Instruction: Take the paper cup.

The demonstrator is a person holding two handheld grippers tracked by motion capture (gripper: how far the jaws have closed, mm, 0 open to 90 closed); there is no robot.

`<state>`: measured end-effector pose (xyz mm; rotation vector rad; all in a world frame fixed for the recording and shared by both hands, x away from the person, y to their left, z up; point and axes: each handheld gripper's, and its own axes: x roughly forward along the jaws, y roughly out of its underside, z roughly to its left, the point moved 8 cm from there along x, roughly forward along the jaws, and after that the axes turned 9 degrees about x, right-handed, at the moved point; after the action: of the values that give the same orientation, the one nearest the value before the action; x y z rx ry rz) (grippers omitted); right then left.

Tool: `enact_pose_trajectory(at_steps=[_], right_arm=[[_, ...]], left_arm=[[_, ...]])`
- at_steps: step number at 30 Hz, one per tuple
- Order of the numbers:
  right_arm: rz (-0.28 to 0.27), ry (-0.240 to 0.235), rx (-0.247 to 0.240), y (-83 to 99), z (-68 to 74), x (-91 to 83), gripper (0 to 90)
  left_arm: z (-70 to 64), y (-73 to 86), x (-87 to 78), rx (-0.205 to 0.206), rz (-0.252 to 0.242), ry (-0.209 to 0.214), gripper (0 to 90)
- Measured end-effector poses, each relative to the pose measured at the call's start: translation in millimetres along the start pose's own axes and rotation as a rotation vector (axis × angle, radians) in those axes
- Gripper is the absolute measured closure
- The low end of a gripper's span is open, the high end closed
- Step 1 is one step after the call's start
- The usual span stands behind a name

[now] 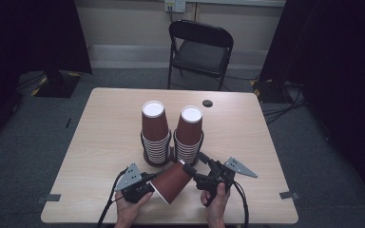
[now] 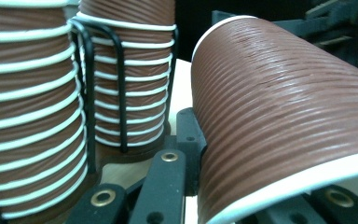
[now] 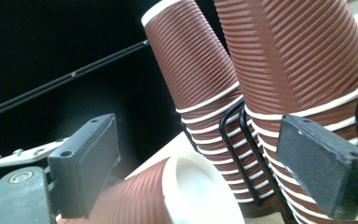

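- The table (image 1: pixel 104 118) is pale wood, with a folding chair (image 1: pixel 200 47) behind its far edge.
- Two stacks of brown ribbed cups stand upside down at mid-table, each in a black wire holder: the left stack (image 1: pixel 154 135) and the right stack (image 1: pixel 188 135), just beside each other.
- A single cup (image 1: pixel 172 181) lies tilted above the near edge, between the two grippers, its rim toward the left hand and its white base toward the right.
- The left gripper (image 1: pixel 148 183) has its jaws closed on the cup's rim; its own view shows the cup wall (image 2: pixel 279 107) close against a jaw.
- The right gripper (image 1: pixel 195 175) is spread wide, its jaws on either side of the cup's base (image 3: pixel 200 196) and clear of it.
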<state>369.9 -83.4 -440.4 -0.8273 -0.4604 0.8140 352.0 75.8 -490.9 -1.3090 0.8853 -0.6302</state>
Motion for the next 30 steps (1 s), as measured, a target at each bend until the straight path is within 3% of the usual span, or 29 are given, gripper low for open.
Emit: enact_pose_trajectory(at_steps=[2,5,9,14,16,21,25,28,30], right_arm=[[0.004,0.004,-0.019,0.4,-1.4,-4.3,11.7],[0.003,-0.026,-0.068,1.3,-0.6,-8.8,11.9],[-0.009,-0.027,-0.149,1.8,-2.1,-13.3,11.9],[-0.056,0.005,-0.238,1.0,-4.7,-14.9,10.4],[-0.034,-0.004,-0.232,3.7,-4.3,-14.9,11.6],[0.040,-0.025,-0.274,11.7,-0.5,-16.8,13.4],[0.100,0.021,-0.396,17.6,-2.8,-17.7,14.2],[0.162,0.018,-0.437,22.6,-2.0,-17.4,14.1],[0.199,0.041,-0.493,25.6,-3.1,-16.2,14.1]], left_arm=[[2.2,2.0,-1.2,0.003,0.021,-0.010,86.1],[3.1,3.9,-2.0,0.006,0.044,-0.011,86.1],[7.7,2.3,-3.5,-0.043,0.035,-0.012,86.1],[13.1,-1.3,-6.2,-0.022,0.064,-0.022,86.2],[15.0,-2.5,-7.0,-0.023,0.066,-0.025,86.2],[19.6,-3.3,-10.6,-0.011,0.094,-0.032,86.2],[22.2,-2.4,-15.0,0.001,0.124,-0.039,86.2],[24.7,-0.4,-17.1,0.013,0.159,-0.054,86.1],[25.2,0.7,-17.4,0.012,0.170,-0.048,86.1]])
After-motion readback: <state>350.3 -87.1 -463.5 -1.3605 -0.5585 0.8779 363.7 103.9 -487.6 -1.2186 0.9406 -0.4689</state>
